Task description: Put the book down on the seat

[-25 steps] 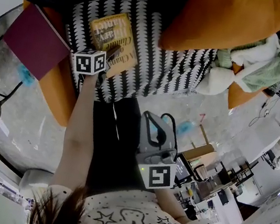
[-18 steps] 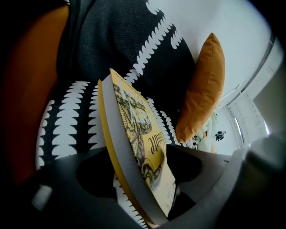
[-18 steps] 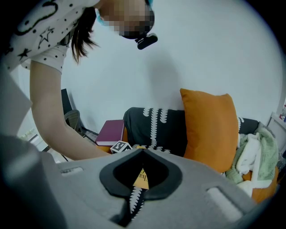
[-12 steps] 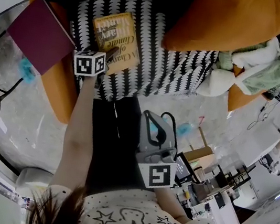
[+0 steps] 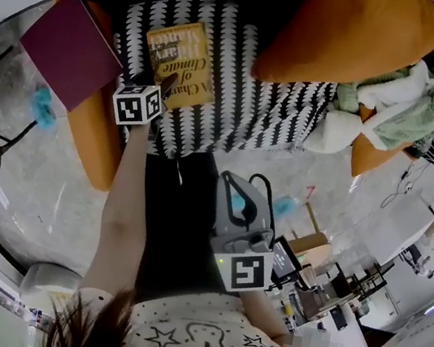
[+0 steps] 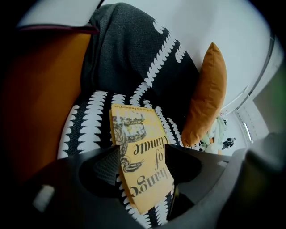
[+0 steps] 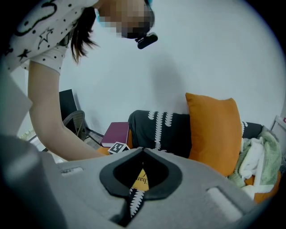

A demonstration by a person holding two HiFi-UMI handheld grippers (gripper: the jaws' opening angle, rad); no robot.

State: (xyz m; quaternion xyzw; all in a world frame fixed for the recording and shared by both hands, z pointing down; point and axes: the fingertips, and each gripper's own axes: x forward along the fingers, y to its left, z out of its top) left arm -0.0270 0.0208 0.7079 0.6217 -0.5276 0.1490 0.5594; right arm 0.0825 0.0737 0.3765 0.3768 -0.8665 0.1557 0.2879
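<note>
Grey speckled floor surrounds an orange sofa, seen from my head looking steeply down. Its black-and-white zigzag-patterned seat (image 5: 244,107) carries the yellow paperback book (image 5: 182,60), lying flat and cover up near the left armrest. A maroon hardback book (image 5: 69,49) rests on that armrest. My left gripper (image 5: 164,84) reaches to the yellow book's near edge. My right gripper (image 5: 230,183) hangs over my lap, well apart from the book, idle because one hand seems enough for this job.

Left gripper view: the book (image 6: 134,129) lies on the seat (image 6: 85,120) with its near corner between my jaws. They stand wide and have just been easing in slightly after spreading. The pads press on nothing, so I judge the book is released and set down.

Right gripper view: my jaws are together and hold nothing. A sliver of the book (image 7: 142,181) shows through the gap below their tips, far ahead.
</note>
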